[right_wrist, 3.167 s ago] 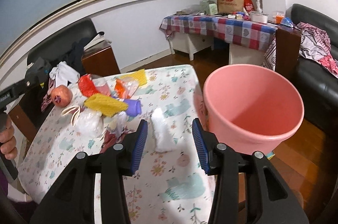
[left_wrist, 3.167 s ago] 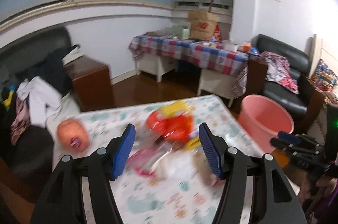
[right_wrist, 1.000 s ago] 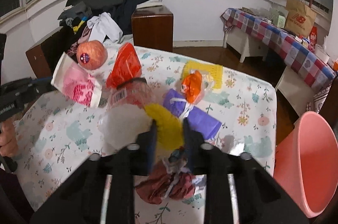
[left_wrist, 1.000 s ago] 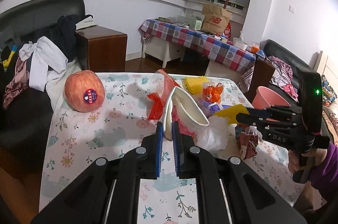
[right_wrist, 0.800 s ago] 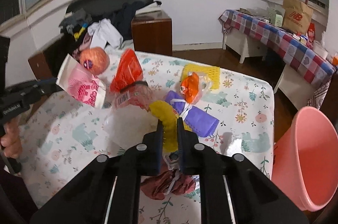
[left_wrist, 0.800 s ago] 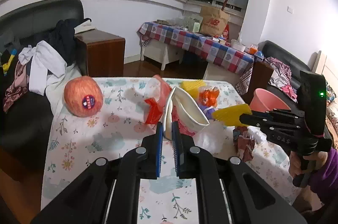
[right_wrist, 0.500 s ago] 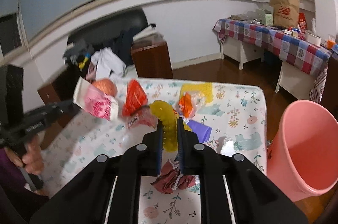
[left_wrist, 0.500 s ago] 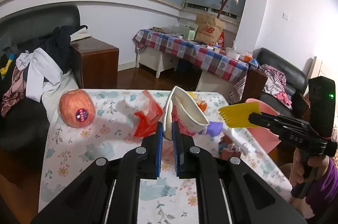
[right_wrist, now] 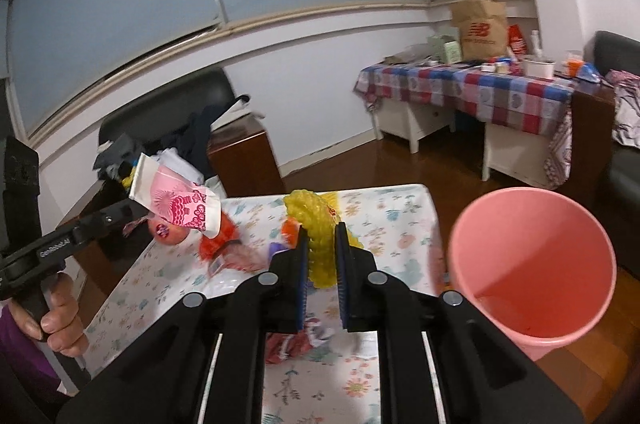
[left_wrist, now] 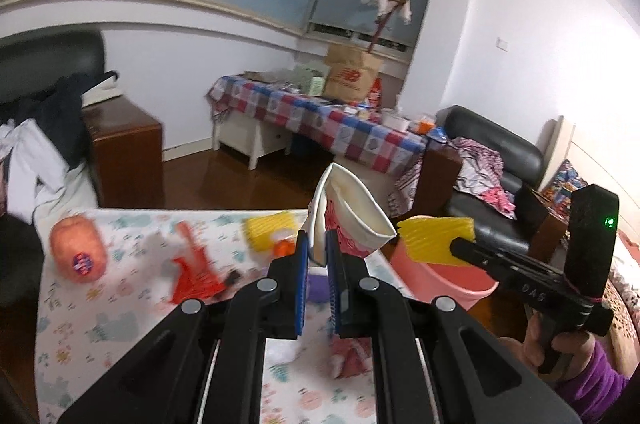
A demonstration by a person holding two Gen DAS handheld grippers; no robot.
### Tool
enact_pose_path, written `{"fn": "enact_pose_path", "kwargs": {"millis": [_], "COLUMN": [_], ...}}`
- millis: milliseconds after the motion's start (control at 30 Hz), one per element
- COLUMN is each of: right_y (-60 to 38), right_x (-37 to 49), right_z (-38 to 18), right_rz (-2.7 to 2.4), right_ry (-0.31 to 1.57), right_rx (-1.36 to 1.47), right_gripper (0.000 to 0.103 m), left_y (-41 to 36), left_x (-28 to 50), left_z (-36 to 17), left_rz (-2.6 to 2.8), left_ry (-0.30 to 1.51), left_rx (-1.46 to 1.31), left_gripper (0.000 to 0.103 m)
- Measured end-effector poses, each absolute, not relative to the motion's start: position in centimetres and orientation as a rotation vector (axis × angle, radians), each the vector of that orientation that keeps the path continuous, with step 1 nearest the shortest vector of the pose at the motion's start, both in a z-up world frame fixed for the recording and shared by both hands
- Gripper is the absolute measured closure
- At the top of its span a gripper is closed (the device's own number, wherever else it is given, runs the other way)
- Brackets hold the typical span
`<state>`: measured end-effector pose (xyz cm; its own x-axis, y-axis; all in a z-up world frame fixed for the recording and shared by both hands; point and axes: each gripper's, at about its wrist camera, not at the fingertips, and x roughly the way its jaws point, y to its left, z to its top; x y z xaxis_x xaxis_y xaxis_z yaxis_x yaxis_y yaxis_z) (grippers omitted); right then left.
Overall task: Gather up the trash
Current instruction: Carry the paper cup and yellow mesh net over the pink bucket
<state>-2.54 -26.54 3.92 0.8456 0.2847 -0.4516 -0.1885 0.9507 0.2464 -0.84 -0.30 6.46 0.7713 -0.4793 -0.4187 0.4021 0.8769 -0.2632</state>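
Note:
My left gripper (left_wrist: 317, 252) is shut on a flattened white paper cup with pink print (left_wrist: 352, 208), held up above the table; the cup also shows in the right wrist view (right_wrist: 176, 198). My right gripper (right_wrist: 320, 244) is shut on a yellow foam net (right_wrist: 316, 228), held above the table; the net also shows in the left wrist view (left_wrist: 434, 238), over the near rim of the pink bucket (left_wrist: 440, 288). In the right wrist view the pink bucket (right_wrist: 536, 264) stands off the table's right edge.
On the floral tablecloth (left_wrist: 120, 308) lie an apple with a sticker (left_wrist: 78, 254), a red wrapper (left_wrist: 196, 272), a second yellow net (left_wrist: 266, 230), a purple piece (left_wrist: 318, 286) and a crumpled dark-red wrapper (right_wrist: 296, 340). A sofa, a wooden cabinet and a checkered table stand behind.
Both grippers have risen and swung right with their loads. The yellow net has moved from over the table to the bucket's rim. The cup is carried higher.

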Motion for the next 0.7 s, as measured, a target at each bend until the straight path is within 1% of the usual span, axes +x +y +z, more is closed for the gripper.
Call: {"fn": "enact_pose_path", "kwargs": {"millis": [433, 700], "right_y": [-33.4, -36.8], "right_x": [-4.8, -5.5], "right_z": [3.1, 1.9], "right_rz": [0.079, -0.024], "right_ry": [0.474, 0.469], "right_rx": [0.263, 0.292], "right_gripper": [0.091, 0.091], "left_y": [-9.3, -15.2], "left_x": [0.2, 0.7], "left_z": [8.0, 7.5], "left_rz": [-0.616, -0.677], "left_ry": [0.482, 0.504], "left_rx": [-0.118, -0.061], "left_gripper": [0.095, 0.095]}}
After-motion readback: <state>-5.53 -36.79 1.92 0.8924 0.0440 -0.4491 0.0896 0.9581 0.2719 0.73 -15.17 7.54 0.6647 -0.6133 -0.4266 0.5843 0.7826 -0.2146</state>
